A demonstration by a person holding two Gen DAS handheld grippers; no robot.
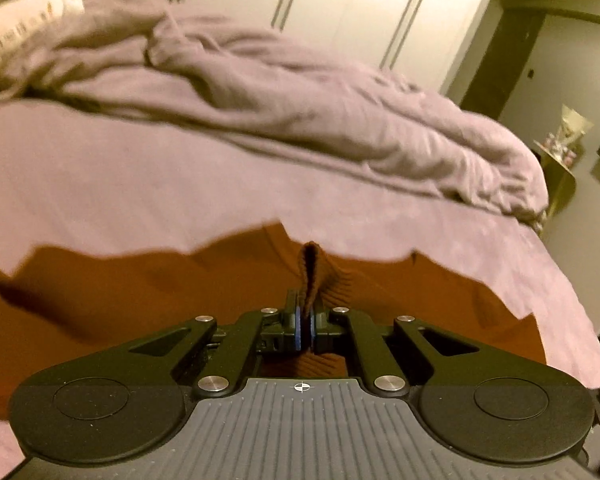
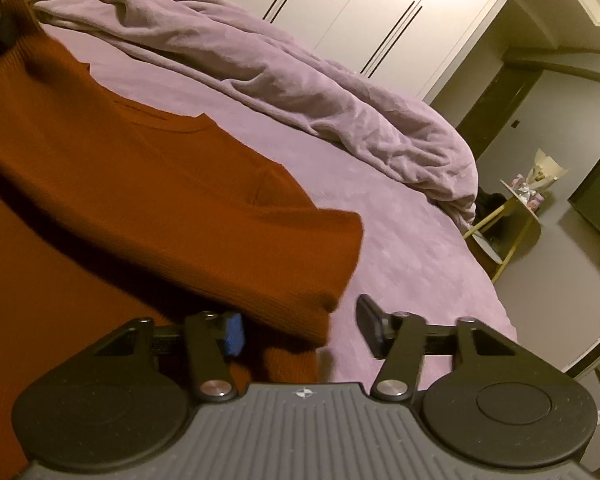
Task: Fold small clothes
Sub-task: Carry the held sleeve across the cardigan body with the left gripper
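Note:
A rust-orange knit sweater (image 1: 140,300) lies spread on the mauve bed sheet (image 1: 140,184). My left gripper (image 1: 305,312) is shut on a raised pinch of its ribbed edge, and the fold stands up between the blue pads. In the right wrist view the sweater (image 2: 160,200) stretches from the upper left down to a ribbed cuff or corner. That corner lies between the jaws of my right gripper (image 2: 300,328). The jaws stand apart: the blue pad is beside the fabric and the right finger (image 2: 370,326) is clear of it over bare sheet (image 2: 400,248).
A crumpled mauve duvet (image 1: 300,100) is heaped across the far side of the bed, with a pale pillow (image 1: 24,28) at the far left. White wardrobe doors (image 1: 340,8) stand behind. A small side table (image 2: 516,208) with items sits on the floor beyond the bed's right edge.

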